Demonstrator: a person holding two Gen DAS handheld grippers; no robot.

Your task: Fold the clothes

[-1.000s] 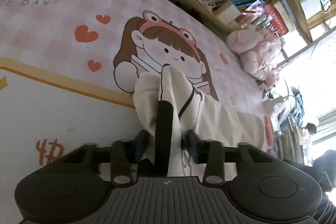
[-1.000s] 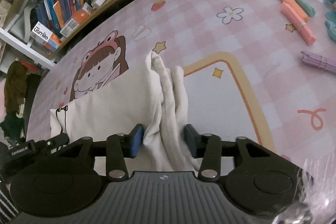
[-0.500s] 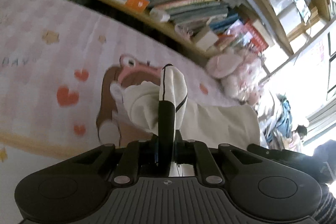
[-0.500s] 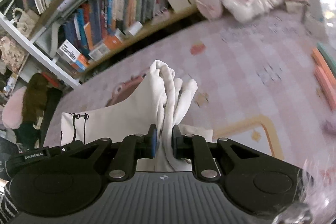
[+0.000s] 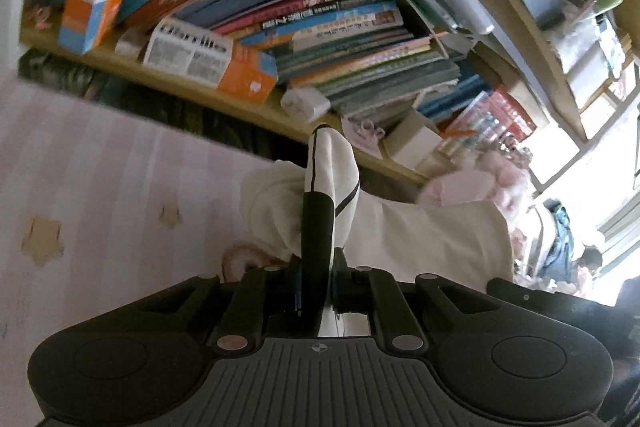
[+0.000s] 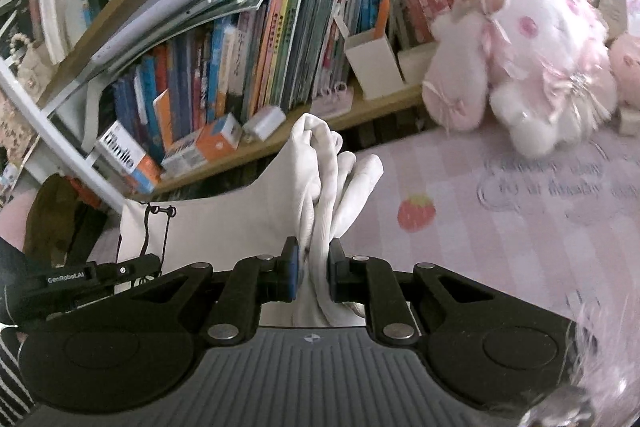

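Your two tongs gripping one white garment (image 6: 248, 223).
Left tongs (image 5: 318, 297) and right tongs (image 6: 312, 273) are each clamped on bunched cloth, raised above the pink surface (image 6: 500, 239).

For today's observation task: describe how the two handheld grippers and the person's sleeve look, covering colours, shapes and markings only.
Both the left gripper and right gripper are matt black, with a ribbed grey plate, two round side housings, silver rivets and blue pads. White "GenRobot.AI" lettering marks the other gripper's side. The sleeve is black-and-white striped.

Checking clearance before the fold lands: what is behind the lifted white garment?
Behind the white garment: a wooden shelf of books. The garment hides the shelf's middle stretch.
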